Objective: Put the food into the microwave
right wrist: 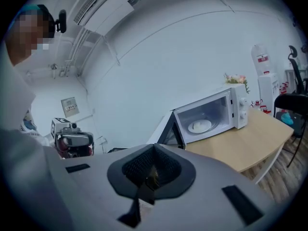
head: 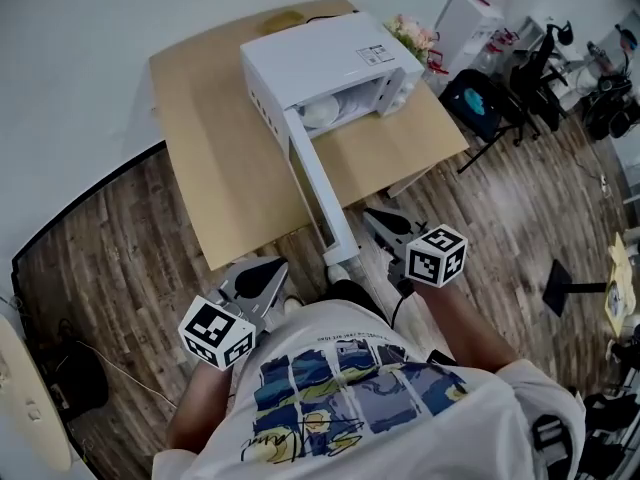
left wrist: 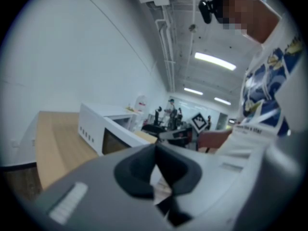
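Head view, looking steeply down. The white microwave (head: 330, 63) stands on the wooden table (head: 220, 178) with its door (head: 322, 193) swung open toward me. The food (head: 322, 115) — a pale portion on a white plate — sits inside the cavity. My left hand-held gripper (head: 268, 271) and right hand-held gripper (head: 378, 223) both hang off the table's near edge, close to my torso — each clenched, jaws together with nothing between them. The right gripper view looks into the open microwave, well apart from it.
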Tool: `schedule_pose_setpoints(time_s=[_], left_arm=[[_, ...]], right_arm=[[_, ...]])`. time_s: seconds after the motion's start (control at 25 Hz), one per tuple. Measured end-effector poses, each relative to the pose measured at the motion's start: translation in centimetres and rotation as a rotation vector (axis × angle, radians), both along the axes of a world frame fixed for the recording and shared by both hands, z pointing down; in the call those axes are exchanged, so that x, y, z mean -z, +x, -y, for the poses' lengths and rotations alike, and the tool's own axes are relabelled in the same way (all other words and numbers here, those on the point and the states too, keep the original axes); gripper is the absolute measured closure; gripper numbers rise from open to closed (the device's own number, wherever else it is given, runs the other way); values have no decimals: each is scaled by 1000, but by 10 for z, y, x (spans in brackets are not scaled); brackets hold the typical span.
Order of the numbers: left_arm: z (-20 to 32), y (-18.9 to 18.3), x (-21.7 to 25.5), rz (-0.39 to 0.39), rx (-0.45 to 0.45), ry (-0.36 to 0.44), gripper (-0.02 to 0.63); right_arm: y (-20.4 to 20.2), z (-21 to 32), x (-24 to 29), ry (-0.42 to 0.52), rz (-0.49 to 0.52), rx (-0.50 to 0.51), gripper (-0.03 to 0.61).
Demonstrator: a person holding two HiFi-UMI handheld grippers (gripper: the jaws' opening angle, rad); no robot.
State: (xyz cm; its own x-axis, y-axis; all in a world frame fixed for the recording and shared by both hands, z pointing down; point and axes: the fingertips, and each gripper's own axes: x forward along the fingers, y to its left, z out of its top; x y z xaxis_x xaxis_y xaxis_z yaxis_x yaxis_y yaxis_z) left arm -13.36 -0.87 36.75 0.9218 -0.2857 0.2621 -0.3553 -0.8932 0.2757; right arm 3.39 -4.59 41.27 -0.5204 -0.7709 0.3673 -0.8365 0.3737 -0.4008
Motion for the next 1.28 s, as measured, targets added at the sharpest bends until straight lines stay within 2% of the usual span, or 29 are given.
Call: schedule_pose_setpoints(time_s=[0.28,0.64,1.28], left_arm=[[-11,-11,-7,-12,-16,-3,606],[-13,-28,-8,-22,5,4,606],[-15,-40,-17,-17,30,-12,606]], right_arm=[[-30,-27,24,68,-77,49,572],[-64,-34,31,99,-104,111,572],[-77,-36,41,130,-124,147,572]])
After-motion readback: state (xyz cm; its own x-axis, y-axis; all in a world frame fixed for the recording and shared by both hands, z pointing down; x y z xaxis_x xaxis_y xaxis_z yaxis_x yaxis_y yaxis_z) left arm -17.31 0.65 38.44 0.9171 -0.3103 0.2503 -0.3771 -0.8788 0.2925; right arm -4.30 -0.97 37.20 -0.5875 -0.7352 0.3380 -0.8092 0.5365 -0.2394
